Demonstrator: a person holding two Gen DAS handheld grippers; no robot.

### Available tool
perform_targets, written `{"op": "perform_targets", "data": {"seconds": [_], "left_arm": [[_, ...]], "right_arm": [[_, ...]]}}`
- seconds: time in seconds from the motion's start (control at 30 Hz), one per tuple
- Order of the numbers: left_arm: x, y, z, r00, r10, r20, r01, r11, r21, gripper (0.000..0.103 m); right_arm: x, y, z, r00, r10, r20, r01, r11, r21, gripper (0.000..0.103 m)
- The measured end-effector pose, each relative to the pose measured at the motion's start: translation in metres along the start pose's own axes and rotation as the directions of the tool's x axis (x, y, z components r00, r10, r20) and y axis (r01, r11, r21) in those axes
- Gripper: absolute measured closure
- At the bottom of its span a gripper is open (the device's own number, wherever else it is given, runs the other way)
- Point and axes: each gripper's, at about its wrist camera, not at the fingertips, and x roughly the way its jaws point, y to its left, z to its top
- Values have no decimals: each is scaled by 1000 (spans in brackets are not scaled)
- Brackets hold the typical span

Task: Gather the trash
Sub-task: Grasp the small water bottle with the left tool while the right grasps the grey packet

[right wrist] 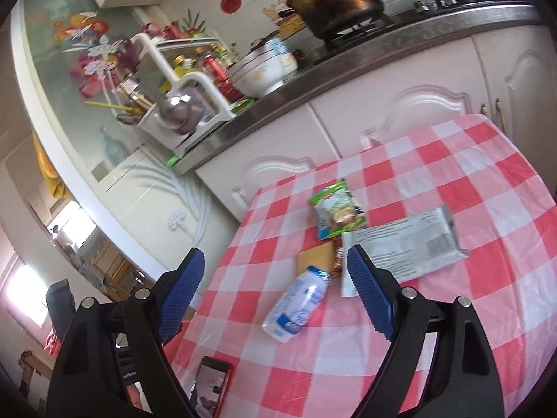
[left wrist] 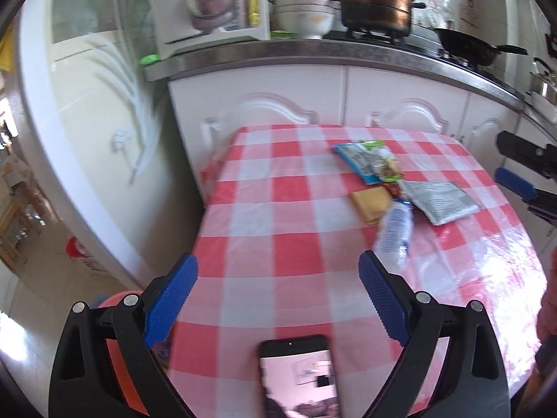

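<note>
Trash lies on the red-and-white checked table (left wrist: 278,244): a small white plastic bottle (left wrist: 395,231) on its side, a yellow-brown packet (left wrist: 370,202), a green-blue snack bag (left wrist: 369,162) and a grey foil pouch (left wrist: 438,200). My left gripper (left wrist: 278,275) is open and empty, above the table's near left part, with the bottle just beyond its right finger. My right gripper (right wrist: 275,268) is open and empty, hovering above the bottle (right wrist: 296,304), the packet (right wrist: 315,259), the snack bag (right wrist: 337,209) and the pouch (right wrist: 400,247). The right gripper also shows at the right edge of the left wrist view (left wrist: 518,170).
A phone (left wrist: 299,376) lies at the table's near edge; it also shows in the right wrist view (right wrist: 210,388). A red bin (left wrist: 122,348) stands below the table's left side. White cabinets (left wrist: 313,104) and a counter with a pot (left wrist: 376,3), bowls and a rack stand behind.
</note>
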Motion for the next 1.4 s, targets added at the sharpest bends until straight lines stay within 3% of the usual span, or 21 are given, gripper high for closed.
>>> {"op": "perform_targets", "data": {"seconds": [0.2, 0.5, 0.63, 0.7, 0.93, 1.0, 1.1, 1.23, 1.4], "left_arm": [[14, -41, 3, 991, -131, -38, 132, 990, 41, 10], [57, -90, 3, 971, -192, -143, 208, 972, 107, 10], [73, -100, 7, 968, -187, -170, 206, 973, 103, 12], [81, -103, 9, 966, -182, -185, 203, 974, 102, 20], [104, -101, 13, 959, -170, -229, 188, 980, 61, 39], [107, -102, 12, 957, -168, -236, 186, 981, 55, 41], [111, -103, 10, 953, -173, -249, 189, 981, 42, 52], [113, -102, 11, 952, -188, -240, 195, 981, 7, 53], [109, -101, 21, 950, -226, -214, 226, 974, -24, 54]], "right_arm": [[-8, -50, 7, 999, -48, 4, 48, 993, 111, 18], [0, -114, 2, 990, -128, -65, 140, 966, 217, 18], [8, -125, -3, 993, -59, -99, 85, 957, 278, 18], [14, -125, -6, 993, -30, -115, 63, 954, 294, 19], [33, -112, -14, 980, -45, -194, 93, 965, 246, 57], [40, -110, -19, 976, -38, -216, 91, 966, 242, 63], [49, -110, -23, 971, -35, -237, 96, 964, 248, 64], [58, -110, -26, 970, -23, -242, 90, 959, 269, 64], [62, -119, -24, 976, -64, -208, 123, 950, 287, 62]]}}
